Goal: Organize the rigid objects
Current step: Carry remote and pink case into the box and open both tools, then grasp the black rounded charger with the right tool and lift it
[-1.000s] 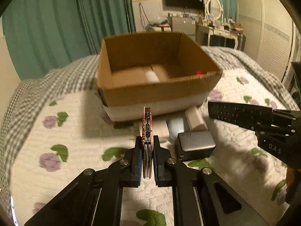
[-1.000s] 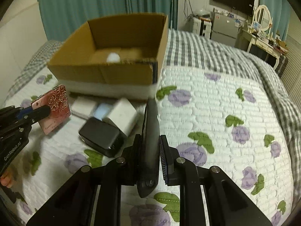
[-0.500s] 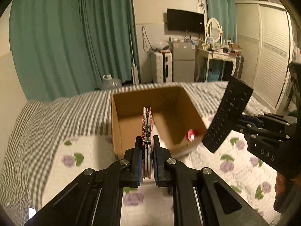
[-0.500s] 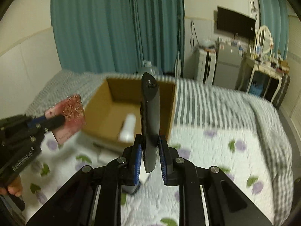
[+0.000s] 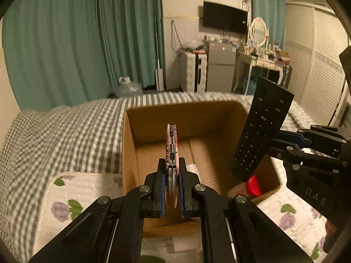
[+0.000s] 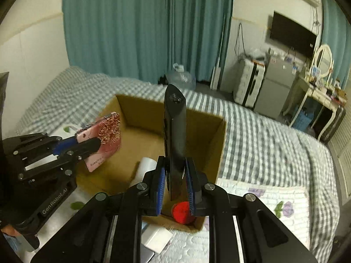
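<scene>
The left gripper [image 5: 171, 183] was closed on a flat pink case [image 5: 171, 153], which was held on edge between the two blue pads [image 5: 162, 188]. In the right wrist view the same case [image 6: 105, 140] was seen from its broad side, with a gold rose pattern on it, and it was clamped near its lower end. Ahead of and below this gripper an open box [image 5: 131, 153] was seen on the bed [image 5: 65, 131], so the case was kept above the box opening.

The right gripper [image 6: 174, 182] was closed on a black remote [image 6: 174, 135], which was gripped near its lower end and pointed up and forward from the fingers. In the left wrist view the remote [image 5: 261, 131] was seen tilted, with its buttons turned to the camera, over the right part of the box.

Inside the box [image 6: 219, 144], just below the right gripper, a red object [image 6: 183, 212] was lying in the near corner. To the left of it a white cylinder [image 6: 142, 171] was lying on the box floor. In front of the box, under the right gripper, a white block [image 6: 156, 239] was lying on the bed.
</scene>
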